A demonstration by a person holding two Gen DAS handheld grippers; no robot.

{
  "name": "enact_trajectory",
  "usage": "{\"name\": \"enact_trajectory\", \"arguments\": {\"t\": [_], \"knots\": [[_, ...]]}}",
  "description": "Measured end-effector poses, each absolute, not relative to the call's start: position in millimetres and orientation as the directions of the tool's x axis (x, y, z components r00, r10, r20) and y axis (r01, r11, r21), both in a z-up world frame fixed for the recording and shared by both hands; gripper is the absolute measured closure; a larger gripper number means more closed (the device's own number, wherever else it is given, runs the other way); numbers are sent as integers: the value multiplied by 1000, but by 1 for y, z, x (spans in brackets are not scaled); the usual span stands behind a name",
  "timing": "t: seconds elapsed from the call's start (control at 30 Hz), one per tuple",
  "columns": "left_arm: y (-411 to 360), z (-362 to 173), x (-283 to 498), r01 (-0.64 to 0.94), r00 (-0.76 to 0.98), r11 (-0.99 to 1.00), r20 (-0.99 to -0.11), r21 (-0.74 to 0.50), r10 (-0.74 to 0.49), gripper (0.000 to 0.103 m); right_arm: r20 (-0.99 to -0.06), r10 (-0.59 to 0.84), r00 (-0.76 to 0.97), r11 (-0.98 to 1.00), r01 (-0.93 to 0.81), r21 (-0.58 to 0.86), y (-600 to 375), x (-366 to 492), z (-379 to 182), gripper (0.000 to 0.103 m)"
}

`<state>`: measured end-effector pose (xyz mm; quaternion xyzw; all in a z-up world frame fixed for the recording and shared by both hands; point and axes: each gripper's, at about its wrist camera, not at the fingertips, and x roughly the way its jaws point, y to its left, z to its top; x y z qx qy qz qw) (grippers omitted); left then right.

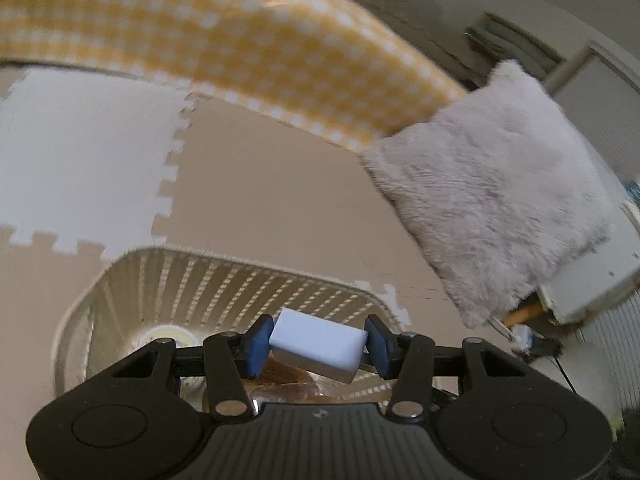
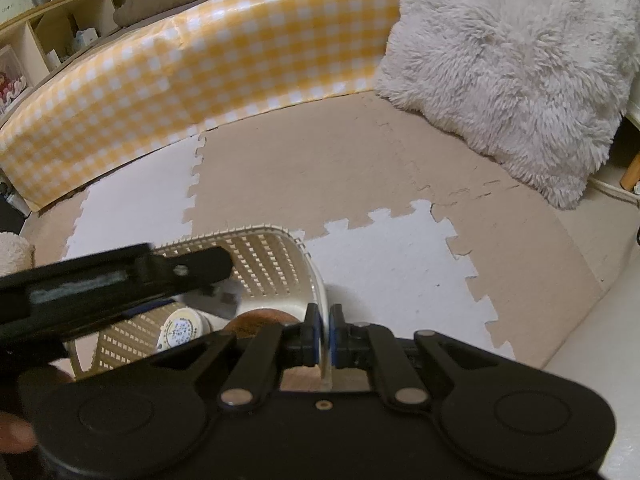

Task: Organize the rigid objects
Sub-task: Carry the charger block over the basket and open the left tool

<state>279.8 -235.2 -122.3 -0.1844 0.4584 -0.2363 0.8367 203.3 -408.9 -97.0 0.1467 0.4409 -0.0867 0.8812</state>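
A white rectangular block [image 1: 318, 345], tilted, is clamped between the blue pads of the left gripper [image 1: 318, 346], whose fingers [image 1: 256, 346] press on its two short ends. Just beyond and below those fingers stands a cream slatted plastic basket [image 1: 224, 280] on the floor. Inside it, under the block, lie a round white-lidded container [image 1: 166, 334] and a brown round object [image 1: 288, 372] that is partly hidden.

The right gripper [image 2: 325, 340] is clenched on the near right rim of the same basket [image 2: 276, 264], the thin wall pinched between its fingers [image 2: 313, 338]. To their left the left gripper [image 2: 120, 284] reaches over the basket, blurred.

Further out the floor is covered with beige and white interlocking foam mats [image 2: 320, 168]. Beyond them runs a yellow-and-white checked panel [image 2: 224, 52], and far right of the fingers leans a fluffy white cushion [image 2: 512, 64].
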Motion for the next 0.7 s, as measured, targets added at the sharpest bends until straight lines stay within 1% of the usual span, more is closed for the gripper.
{"name": "enact_trajectory", "arguments": {"t": [0.07, 0.2, 0.37, 0.53, 0.6, 0.67, 0.7], "knots": [[-237, -130, 282, 182, 476, 832, -693, -525, -541, 52, -803, -24, 596, 942, 282, 181, -409, 203, -97, 98], [-241, -140, 284, 141, 484, 836, -699, -530, -525, 52, -804, -21, 594, 941, 283, 184, -409, 203, -97, 98], [-247, -148, 284, 123, 484, 833, -700, -539, -525, 52, -806, -16, 591, 940, 284, 189, -410, 202, -97, 98], [-252, -151, 285, 150, 490, 837, -696, -526, -525, 51, -807, -16, 590, 941, 282, 188, -410, 202, -97, 98], [-253, -150, 286, 157, 477, 842, -707, -517, -523, 48, -807, -17, 590, 940, 283, 188, -410, 202, -97, 98], [-253, -148, 285, 170, 471, 846, -713, -505, -520, 39, -808, -18, 589, 941, 284, 186, -409, 202, -96, 98], [-252, -147, 284, 180, 470, 847, -713, -500, -521, 39, -808, -18, 588, 941, 284, 185, -409, 202, -97, 98]]}}
